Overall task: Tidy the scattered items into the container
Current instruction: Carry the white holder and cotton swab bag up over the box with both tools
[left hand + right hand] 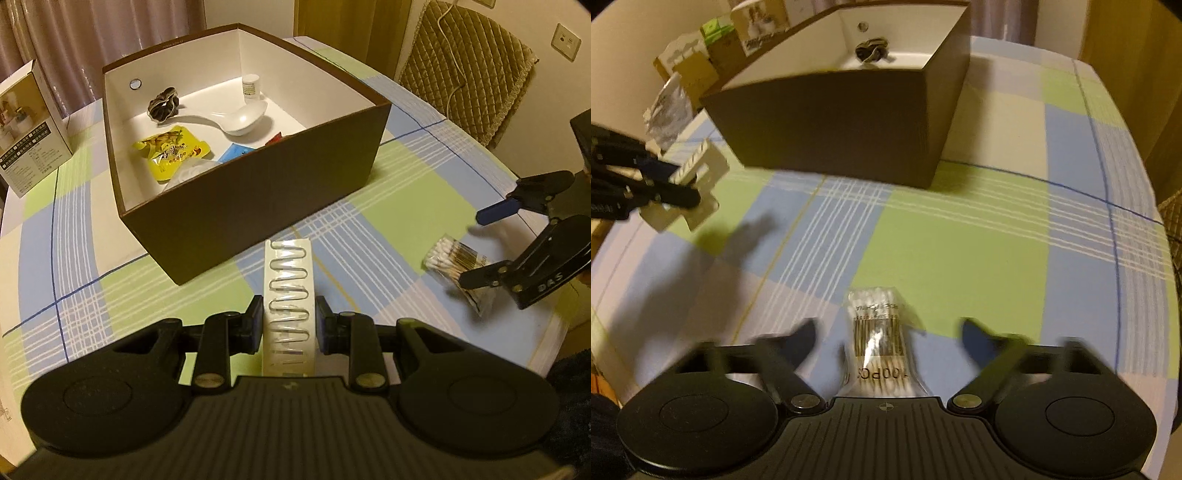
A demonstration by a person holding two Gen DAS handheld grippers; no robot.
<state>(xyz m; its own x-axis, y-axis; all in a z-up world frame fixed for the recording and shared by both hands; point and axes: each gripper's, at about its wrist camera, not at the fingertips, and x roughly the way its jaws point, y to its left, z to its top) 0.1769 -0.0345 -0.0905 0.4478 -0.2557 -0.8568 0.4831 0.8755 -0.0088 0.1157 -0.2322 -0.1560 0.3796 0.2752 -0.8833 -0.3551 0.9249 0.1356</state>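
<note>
Left gripper [289,325]: clenched on white card [288,295], frame centre. Right gripper [888,338]: released, straddling cotton swab pack [877,332], lower centre. Brown box [258,192]: upper centre.

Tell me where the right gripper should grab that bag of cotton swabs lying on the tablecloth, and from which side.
Grip the bag of cotton swabs across its narrow middle, near the barcode, coming straight down from above. It lies flat on the tablecloth, its long axis along the right gripper, whose open fingers already flank it. Closing there should pinch the bundle across its width rather than the loose plastic end.
</note>
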